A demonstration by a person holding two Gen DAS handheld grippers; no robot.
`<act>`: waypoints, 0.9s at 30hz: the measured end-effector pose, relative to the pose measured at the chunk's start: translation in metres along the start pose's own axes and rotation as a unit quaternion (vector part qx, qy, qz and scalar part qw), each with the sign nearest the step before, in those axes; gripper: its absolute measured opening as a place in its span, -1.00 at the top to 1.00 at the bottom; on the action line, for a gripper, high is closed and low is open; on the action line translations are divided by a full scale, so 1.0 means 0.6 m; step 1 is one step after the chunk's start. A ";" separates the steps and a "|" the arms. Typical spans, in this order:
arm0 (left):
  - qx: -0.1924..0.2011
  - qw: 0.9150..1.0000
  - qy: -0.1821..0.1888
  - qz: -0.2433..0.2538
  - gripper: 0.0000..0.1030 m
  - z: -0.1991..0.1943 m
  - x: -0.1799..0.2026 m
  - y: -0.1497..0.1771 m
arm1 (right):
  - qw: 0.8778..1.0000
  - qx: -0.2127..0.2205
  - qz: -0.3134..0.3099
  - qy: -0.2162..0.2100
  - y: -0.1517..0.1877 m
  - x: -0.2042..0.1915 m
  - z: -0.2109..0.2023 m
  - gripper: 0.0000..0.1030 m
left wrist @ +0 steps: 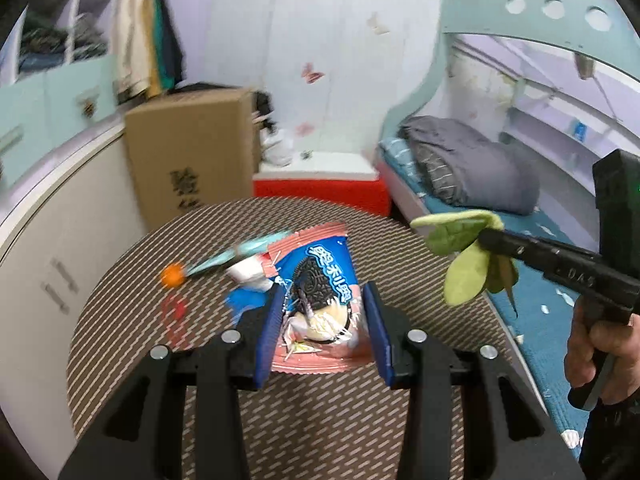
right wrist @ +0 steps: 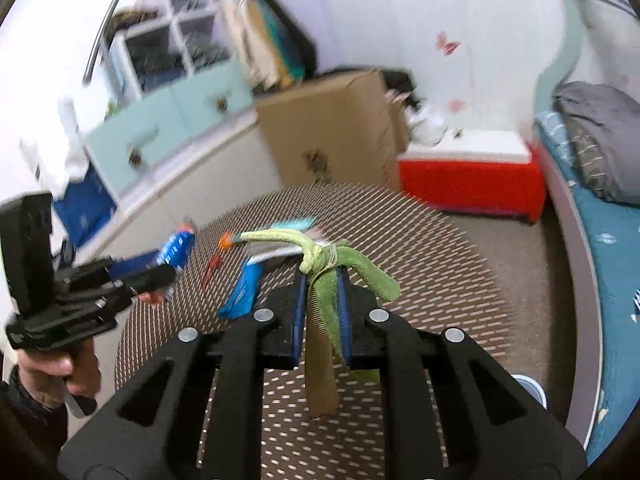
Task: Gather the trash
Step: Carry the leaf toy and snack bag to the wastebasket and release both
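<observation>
Left wrist view first: the left gripper has its blue pads on either side of a pink and blue cookie wrapper, jaws drawn in narrow against its crumpled sides; the wrapper looks lifted off the round table, though I cannot be sure its lower edge is clear of the top. Right wrist view shows the right gripper clamped tight on a bundle of green leaf scraps tied with a pale band, a brownish strip hanging down below the pads. Across the far half of the table lies more litter: a small orange ball near the left edge, a teal wrapper beside it, something red and a blue packet nearer the middle.

What could go wrong (as I judge it): the wrapper is slick and thin, so a quick swing could let it slide out of the pads; the leaves are held only by their stems, and the loose ends could snag or shed; the two grippers are close over the table and could knock each other, or roll the ball off the edge.

Hard to make out: both views are smeared by motion; the red thing is only a blur; no bin shows clearly, though a pale rim peeks out low on the right, cut off by the gripper body.
</observation>
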State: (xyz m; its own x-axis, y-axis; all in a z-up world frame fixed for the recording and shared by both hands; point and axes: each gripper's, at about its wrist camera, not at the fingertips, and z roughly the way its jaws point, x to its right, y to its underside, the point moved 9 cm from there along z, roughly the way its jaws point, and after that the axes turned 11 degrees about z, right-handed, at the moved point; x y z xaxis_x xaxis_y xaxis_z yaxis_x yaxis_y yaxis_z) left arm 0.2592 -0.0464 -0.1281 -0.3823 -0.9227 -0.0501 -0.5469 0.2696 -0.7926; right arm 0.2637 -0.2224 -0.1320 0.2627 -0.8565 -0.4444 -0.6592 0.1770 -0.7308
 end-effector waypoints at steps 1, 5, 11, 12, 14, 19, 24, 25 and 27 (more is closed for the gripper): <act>0.004 1.000 0.009 0.008 0.23 0.006 0.020 -0.015 | 1.000 0.014 0.008 0.008 -0.013 0.019 -0.021 0.72; 0.016 0.998 0.042 0.035 0.23 0.029 0.099 -0.058 | 0.997 0.055 0.046 0.032 -0.039 0.097 -0.095 0.72; 0.016 0.994 0.090 0.064 0.23 0.080 0.219 -0.099 | 0.982 0.092 0.137 0.090 -0.035 0.254 -0.170 0.72; 0.013 0.992 0.099 0.071 0.23 0.092 0.243 -0.103 | 0.979 0.094 0.152 0.101 -0.027 0.285 -0.180 0.72; 0.005 0.990 0.114 0.082 0.23 0.118 0.284 -0.108 | 0.973 0.091 0.171 0.121 -0.012 0.331 -0.183 0.72; -0.034 0.985 0.144 0.093 0.23 0.187 0.358 -0.093 | 0.949 0.048 0.250 0.186 0.062 0.472 -0.150 0.72; -0.073 0.977 0.167 0.113 0.23 0.249 0.431 -0.062 | 0.919 -0.017 0.329 0.215 0.168 0.588 -0.075 0.66; -0.078 0.975 0.169 0.118 0.23 0.256 0.441 -0.059 | 0.915 -0.029 0.340 0.216 0.185 0.606 -0.063 0.66; -0.089 0.972 0.172 0.133 0.23 0.277 0.468 -0.052 | 0.905 -0.050 0.365 0.213 0.221 0.641 -0.033 0.58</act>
State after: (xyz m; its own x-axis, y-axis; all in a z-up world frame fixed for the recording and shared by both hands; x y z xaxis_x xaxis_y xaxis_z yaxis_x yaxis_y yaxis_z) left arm 0.2926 -0.3595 -0.2184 -0.7370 -0.6758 -0.0082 -0.5037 0.5574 -0.6600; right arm 0.2633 -0.5376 -0.3897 -0.5502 -0.6418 -0.5341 -0.6136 0.7447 -0.2628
